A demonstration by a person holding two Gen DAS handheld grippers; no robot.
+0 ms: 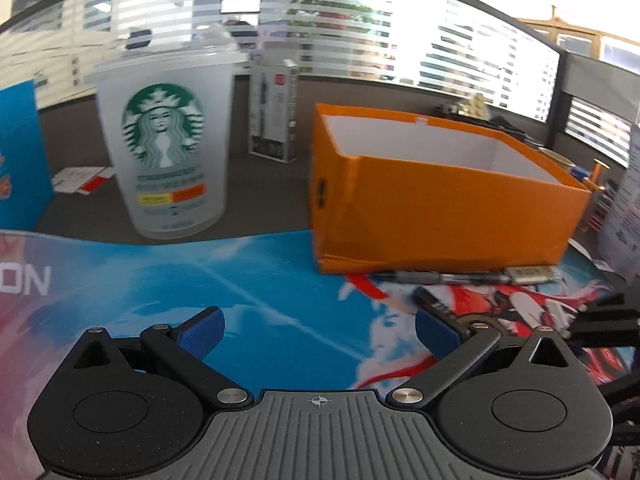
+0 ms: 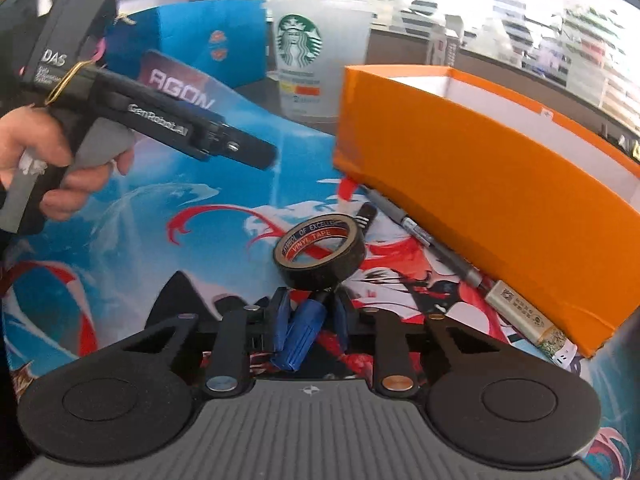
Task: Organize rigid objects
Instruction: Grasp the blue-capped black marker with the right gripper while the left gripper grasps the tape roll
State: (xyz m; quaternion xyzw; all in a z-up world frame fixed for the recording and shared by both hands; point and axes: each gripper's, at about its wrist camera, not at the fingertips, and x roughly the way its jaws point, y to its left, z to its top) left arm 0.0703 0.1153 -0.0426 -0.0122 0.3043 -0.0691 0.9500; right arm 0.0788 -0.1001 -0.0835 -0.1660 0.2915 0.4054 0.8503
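Right now your right gripper [image 2: 308,312] has its blue pads pinched narrow on the near rim of the black tape roll [image 2: 320,254], while your left gripper [image 1: 318,330] hangs wide and empty over the printed mat [image 1: 260,280], in front of the orange box [image 1: 440,204]. The roll sits on the mat just in front of the box, and a black marker [image 2: 366,216] pokes out from behind it. A grey pen [image 2: 432,246] and a pale USB stick [image 2: 524,314] lie along the box's front wall. Your grip looks thin to me: the pads catch only one edge of the roll, so it could swing or slip out as you lift, and a tilted roll may clip the box wall rather than clear it. Dragging it instead could knock the marker or roll the pen away. Watch your left gripper too, since it hovers near the box and could cross the right one's path. The tape core reads "VINYL TAPE" and part of "OF EXCELLE"; the mat shows "AGON"; the frosted cup [image 1: 168,140] behind the box carries the Starbucks logo; the left tool's body reads "GenRobot.AI" and "DAS".
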